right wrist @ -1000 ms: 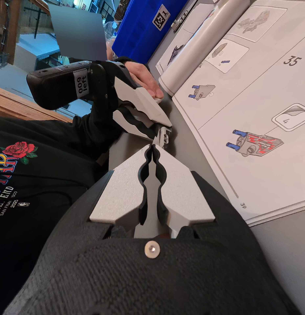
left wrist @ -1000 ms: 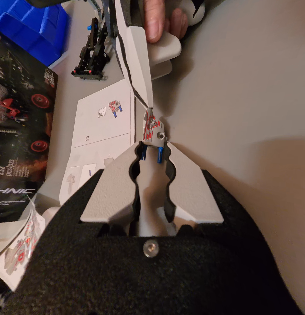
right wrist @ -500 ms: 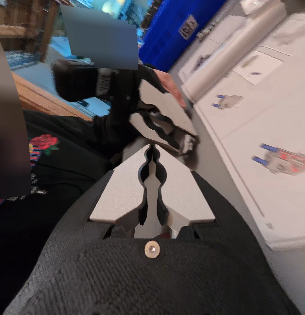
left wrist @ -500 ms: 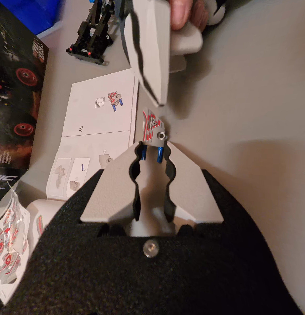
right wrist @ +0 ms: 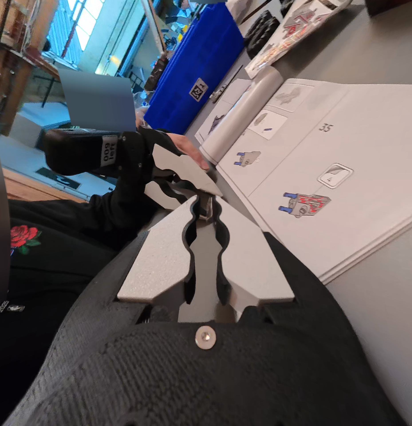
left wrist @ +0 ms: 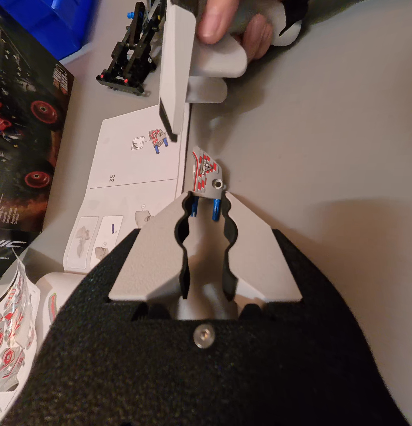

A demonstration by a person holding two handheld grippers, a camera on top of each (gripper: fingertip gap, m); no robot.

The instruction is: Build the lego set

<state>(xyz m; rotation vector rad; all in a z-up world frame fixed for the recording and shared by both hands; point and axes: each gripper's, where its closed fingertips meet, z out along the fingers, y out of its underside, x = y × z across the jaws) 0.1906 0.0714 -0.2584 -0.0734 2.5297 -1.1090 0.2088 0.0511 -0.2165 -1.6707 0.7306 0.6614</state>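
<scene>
Only the left wrist view shows the small grey stickered lego panel with two blue pins (left wrist: 206, 178) clearly; the left gripper (left wrist: 206, 196) clamps it at its tips, over the grey table (left wrist: 315, 138) beside the open white instruction booklet (left wrist: 135, 175); the right gripper (right wrist: 206, 202) stands slightly parted, empty, tips near the panel; a black lego chassis (left wrist: 131, 57) lies beyond.

Left wrist view: warm, dim indoor light, with a broad soft shadow across the grey table (left wrist: 338, 138) at right and lower right, sharp focus at the centre, and wide-angle stretching towards the edges. Right wrist view: cooler and brighter, lit by blue-white daylight from windows (right wrist: 69, 30) at upper left, which are slightly overexposed; the background is soft and the instruction booklet (right wrist: 338, 184) bows outward with lens distortion.
</scene>
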